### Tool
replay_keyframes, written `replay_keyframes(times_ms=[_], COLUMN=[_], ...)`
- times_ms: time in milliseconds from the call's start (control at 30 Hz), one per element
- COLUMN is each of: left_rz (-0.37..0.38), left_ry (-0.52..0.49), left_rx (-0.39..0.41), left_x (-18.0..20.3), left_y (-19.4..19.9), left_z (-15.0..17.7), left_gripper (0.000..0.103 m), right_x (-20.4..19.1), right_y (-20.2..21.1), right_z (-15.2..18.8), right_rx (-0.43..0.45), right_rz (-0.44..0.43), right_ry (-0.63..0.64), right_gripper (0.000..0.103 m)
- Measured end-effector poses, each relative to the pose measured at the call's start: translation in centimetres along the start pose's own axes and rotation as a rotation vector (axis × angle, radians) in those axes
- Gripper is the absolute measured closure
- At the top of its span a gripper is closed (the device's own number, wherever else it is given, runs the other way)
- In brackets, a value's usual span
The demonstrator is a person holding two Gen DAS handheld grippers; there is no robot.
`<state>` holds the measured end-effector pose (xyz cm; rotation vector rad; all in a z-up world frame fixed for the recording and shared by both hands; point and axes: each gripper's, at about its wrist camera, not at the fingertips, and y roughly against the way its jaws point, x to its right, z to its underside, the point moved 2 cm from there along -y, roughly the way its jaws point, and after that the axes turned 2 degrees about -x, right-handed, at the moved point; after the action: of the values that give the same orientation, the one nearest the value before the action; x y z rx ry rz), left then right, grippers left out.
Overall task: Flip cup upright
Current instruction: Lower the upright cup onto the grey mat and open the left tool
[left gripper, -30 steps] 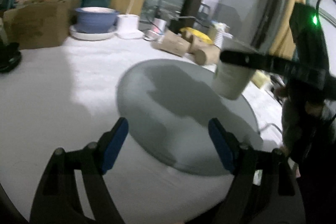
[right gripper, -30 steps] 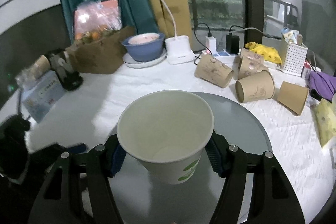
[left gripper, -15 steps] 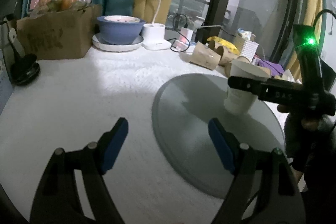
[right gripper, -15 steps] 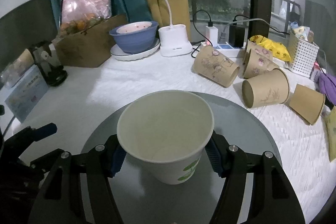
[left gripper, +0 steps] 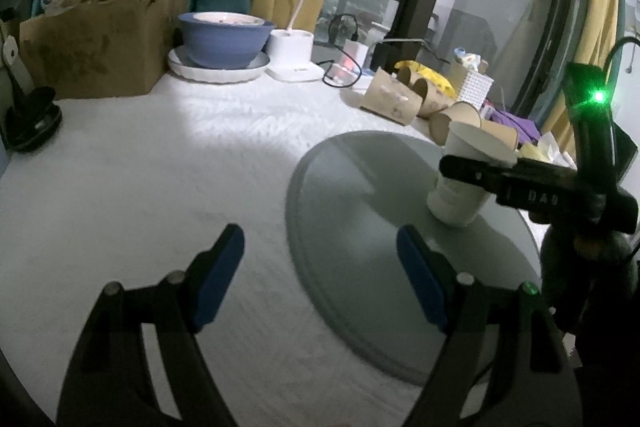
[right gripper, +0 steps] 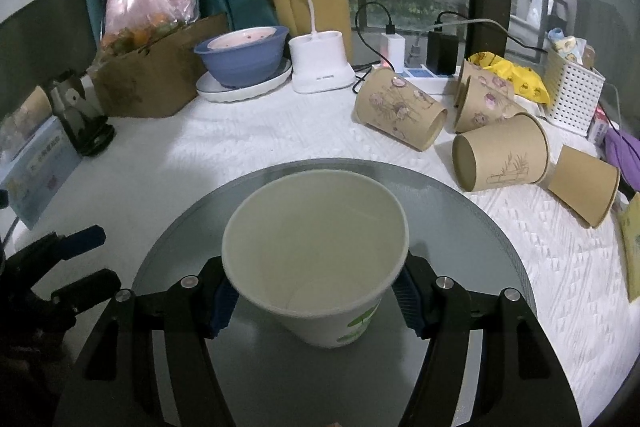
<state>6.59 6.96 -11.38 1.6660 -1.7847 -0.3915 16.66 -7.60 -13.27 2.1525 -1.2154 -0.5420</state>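
A white paper cup (right gripper: 316,255) with a green print stands mouth-up between my right gripper's (right gripper: 316,303) blue pads, and the gripper is shut on it. Its base sits on or just above the round grey tray (right gripper: 472,227). In the left wrist view the same cup (left gripper: 460,183) shows at the tray's (left gripper: 360,211) right side, held by the right gripper (left gripper: 516,183). My left gripper (left gripper: 320,279) is open and empty, low over the white cloth at the tray's left edge. It also shows in the right wrist view (right gripper: 76,259).
Several brown paper cups (right gripper: 400,115) lie on their sides behind the tray to the right. A blue bowl on a plate (right gripper: 244,59), a white lamp base (right gripper: 320,61), a cardboard box (right gripper: 160,67), chargers and a white basket (right gripper: 572,91) line the back.
My left gripper has drawn back and to the left, away from the tray's middle. The right gripper has lowered the upright cup toward the tray and still holds it.
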Motion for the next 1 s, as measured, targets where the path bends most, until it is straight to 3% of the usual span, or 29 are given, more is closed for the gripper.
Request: replay_keyframes(times_ms=[300,433,667,1000], left_rz=[0.003,-0.003,-0.019,-0.008], left_ry=[-0.006,-0.012,-0.014,-0.051], left_rx=[0.000,0.000,0.011,0.060], left_x=[0.1,0.2,0.4,2.7], left_y=[0.0,0.0,0.5,2.7], left_z=[0.0,0.0,0.0,-0.6], left_gripper=[0.023,0.023,0.023,0.023], right_x=[-0.4,-0.4,-0.2,0.1], right_y=[0.0,0.3,0.7,4.4], right_z=[0.6,0.7,0.8,1.7], right_rx=[-0.011,-0.011,-0.004,0.049], right_rz=[0.003,0.008,0.006,0.023], right_ry=[0.003,-0.002,-0.005,-0.023], right_gripper=[0.033,0.025,0.024,0.024])
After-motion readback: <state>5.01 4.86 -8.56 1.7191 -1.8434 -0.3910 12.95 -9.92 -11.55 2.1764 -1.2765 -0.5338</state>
